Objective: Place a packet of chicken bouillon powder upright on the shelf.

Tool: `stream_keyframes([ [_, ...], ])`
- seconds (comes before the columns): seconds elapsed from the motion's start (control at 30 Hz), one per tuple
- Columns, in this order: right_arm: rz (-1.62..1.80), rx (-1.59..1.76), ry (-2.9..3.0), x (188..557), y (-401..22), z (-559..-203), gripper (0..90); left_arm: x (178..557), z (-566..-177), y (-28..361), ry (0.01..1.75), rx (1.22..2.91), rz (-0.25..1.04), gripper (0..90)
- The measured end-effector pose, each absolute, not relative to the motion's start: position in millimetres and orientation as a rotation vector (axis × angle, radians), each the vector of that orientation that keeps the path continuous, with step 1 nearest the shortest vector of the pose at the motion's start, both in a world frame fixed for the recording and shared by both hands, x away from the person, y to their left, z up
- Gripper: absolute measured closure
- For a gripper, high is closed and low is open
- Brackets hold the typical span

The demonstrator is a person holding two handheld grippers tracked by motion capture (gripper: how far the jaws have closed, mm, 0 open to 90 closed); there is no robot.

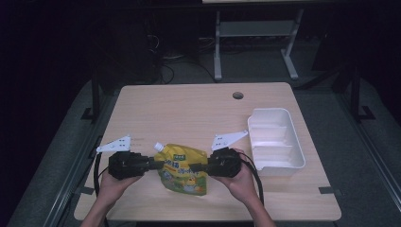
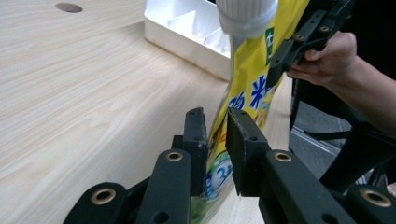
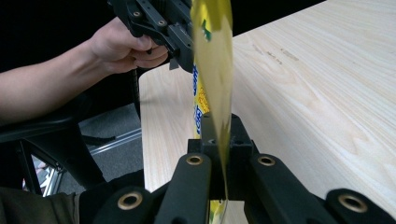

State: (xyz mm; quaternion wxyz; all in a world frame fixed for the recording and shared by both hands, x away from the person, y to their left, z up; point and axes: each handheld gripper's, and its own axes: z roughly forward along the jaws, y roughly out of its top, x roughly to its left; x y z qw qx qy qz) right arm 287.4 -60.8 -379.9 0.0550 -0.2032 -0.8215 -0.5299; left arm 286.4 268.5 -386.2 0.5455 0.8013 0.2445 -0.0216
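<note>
Above table [image 1: 189,109], pouch [image 1: 183,169] hangs between both fingers.

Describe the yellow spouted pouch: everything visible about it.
The yellow pouch is a soft, glossy refill bag with blue lettering, a cartoon print and a white screw cap at its upper left corner. It is held over the table between both tools: the right hand-held gripper clamps one edge, the left hand-held gripper straddles the other.

I see a white divided tray [image 1: 276,142] sitting on my wooden table [image 1: 189,109], near its right edge, with a grommet hole [image 1: 238,95] farther back.
</note>
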Motion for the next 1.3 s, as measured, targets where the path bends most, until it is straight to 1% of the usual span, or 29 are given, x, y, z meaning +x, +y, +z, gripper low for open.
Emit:
stream_keyframes([
  [0.4,-1.649,-0.679,-2.487,290.2,-76.0,-373.9,89.3,287.6,-388.4,270.7,0.602,1.943,-0.002,70.6],
  [0.7,-1.661,-0.715,-2.473,292.9,-84.7,-373.9,89.2,287.4,-392.7,270.4,0.614,1.970,0.030,68.1],
  [1.03,-1.629,-0.756,-2.498,295.9,-90.5,-374.7,89.1,289.5,-399.9,273.6,0.664,2.004,0.091,58.4],
  [1.17,-1.611,-0.765,-2.512,297.8,-94.1,-371.2,89.0,287.2,-407.0,275.8,0.699,2.010,0.121,53.6],
  [1.3,-1.591,-0.755,-2.539,299.3,-97.5,-365.1,89.0,284.0,-412.9,275.3,0.721,2.029,0.158,46.5],
])
